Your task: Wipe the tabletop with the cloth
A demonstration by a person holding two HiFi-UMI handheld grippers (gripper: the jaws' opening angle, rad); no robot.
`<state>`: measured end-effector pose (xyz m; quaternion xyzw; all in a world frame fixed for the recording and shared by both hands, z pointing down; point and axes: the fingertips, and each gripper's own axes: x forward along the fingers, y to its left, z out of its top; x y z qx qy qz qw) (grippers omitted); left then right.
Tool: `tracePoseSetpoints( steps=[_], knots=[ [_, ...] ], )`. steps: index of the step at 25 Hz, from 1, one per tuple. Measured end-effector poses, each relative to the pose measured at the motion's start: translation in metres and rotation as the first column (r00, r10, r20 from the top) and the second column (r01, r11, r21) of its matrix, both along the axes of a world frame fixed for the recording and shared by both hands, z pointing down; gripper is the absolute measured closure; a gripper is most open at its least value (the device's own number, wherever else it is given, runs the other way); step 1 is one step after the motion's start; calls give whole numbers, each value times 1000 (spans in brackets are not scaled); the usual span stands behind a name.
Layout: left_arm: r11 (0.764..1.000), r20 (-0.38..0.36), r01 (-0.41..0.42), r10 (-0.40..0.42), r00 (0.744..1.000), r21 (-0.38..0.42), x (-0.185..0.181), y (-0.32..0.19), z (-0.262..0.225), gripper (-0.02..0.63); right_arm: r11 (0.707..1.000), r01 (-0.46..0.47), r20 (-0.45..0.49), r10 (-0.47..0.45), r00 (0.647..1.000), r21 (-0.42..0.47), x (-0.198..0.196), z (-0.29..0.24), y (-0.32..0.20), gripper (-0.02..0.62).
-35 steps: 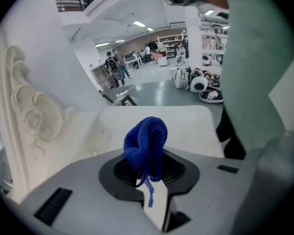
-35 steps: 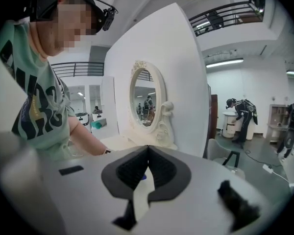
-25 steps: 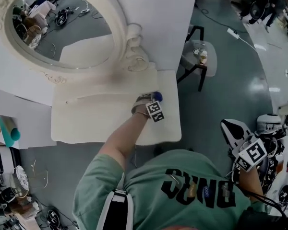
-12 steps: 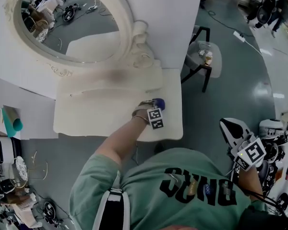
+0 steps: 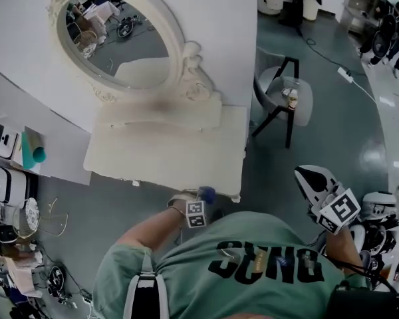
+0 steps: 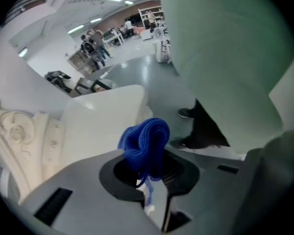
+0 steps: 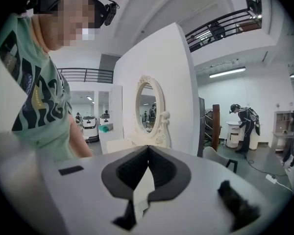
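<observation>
The cloth [image 6: 144,143] looks ribbed and knitted, the tabletop [image 5: 166,158] smooth and matt.

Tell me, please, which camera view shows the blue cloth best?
The left gripper view: the cloth sits close, bunched in the left tongs. The head view shows a small blue tip; the right gripper view, nothing.

Not much to read here tbh. The only lettering is the big dark print across the green shirt [image 5: 266,264], and in the head view it's upside down and warped, so I can't make out a word. The marker cube [image 5: 195,214] on the left gripper [image 5: 202,196] and the one on the right gripper [image 5: 303,175] only carry black-and-white square codes.
</observation>
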<state>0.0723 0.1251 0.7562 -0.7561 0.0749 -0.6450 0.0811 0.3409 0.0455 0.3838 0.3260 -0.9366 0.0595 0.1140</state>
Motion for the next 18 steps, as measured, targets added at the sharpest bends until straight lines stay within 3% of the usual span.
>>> tracePoseSetpoints(
  steps=[3,6,9,12,15,18],
  knots=[
    [987,101,-7,23,995,-159,-4,78,28,526,1000,30,12,-30,999,10,23,-7,14,584],
    [969,70,155,-144,987,-193,9,106,37,526,998,61,11,-61,998,13,39,-11,18,583],
    [959,8,252,-253,967,-127,16,83,22,525,997,82,19,-82,996,-11,39,-2,14,583],
    [954,-77,294,-297,952,-51,17,33,-7,525,994,104,18,-103,994,-26,18,4,1,583],
    [954,-166,296,-286,944,38,20,-35,-40,525,994,110,7,-110,994,-12,-9,-2,-19,584],
    [959,-214,254,-224,951,126,24,-106,-63,523,995,99,-11,-99,995,13,-36,-15,-38,583]
  ],
)
